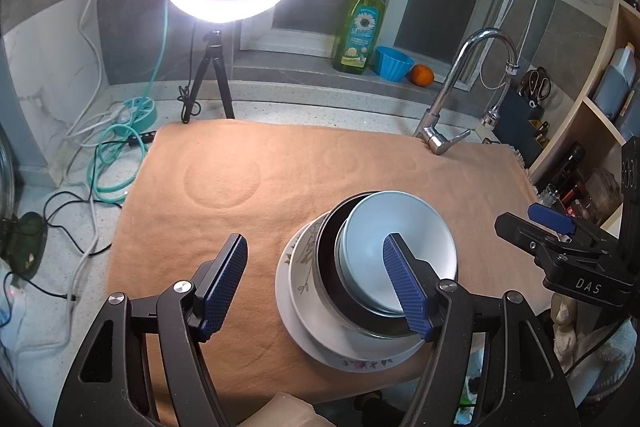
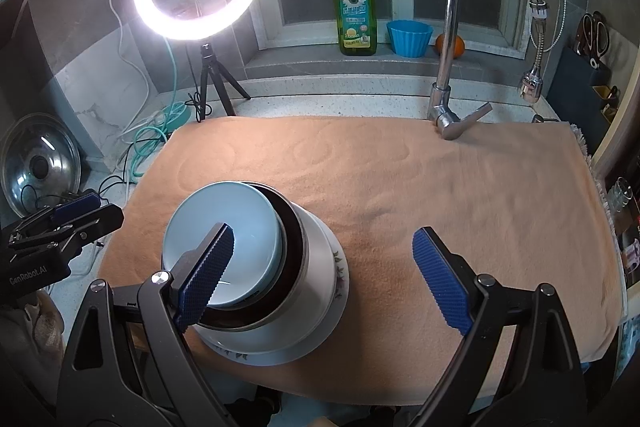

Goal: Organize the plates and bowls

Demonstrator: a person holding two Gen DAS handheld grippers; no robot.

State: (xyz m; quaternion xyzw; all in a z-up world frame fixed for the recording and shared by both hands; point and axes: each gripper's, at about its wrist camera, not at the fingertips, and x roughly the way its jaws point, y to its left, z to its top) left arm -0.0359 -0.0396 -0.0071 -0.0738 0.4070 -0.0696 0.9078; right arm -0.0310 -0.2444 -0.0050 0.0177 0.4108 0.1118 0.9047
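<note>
Already nested near front edge of orange towel (image 1: 248, 163): pale blue bowl (image 1: 400, 235) inside dark-lined metal bowl (image 1: 326, 247), inside white bowl (image 2: 316, 247), all on floral plate (image 1: 360, 359). Biggest at bottom, smallest on top, prob. for stability & compactness; blue bowl sits slightly tilted, so maybe not fully seated. Looks like stacking mostly done, judging by bare towel elsewhere.

Left gripper (image 1: 316, 287) hovering to left of stack, tilted down fwd, fingers spread wide, nothing pinched; right finger overlaps blue bowl in view, contact can't tell. Right gripper (image 2: 324, 279) on other side of stack, same downward tilt, fingers spread wide, empty. Both flanking stack, prob. ready to lift or nudge it.
</note>
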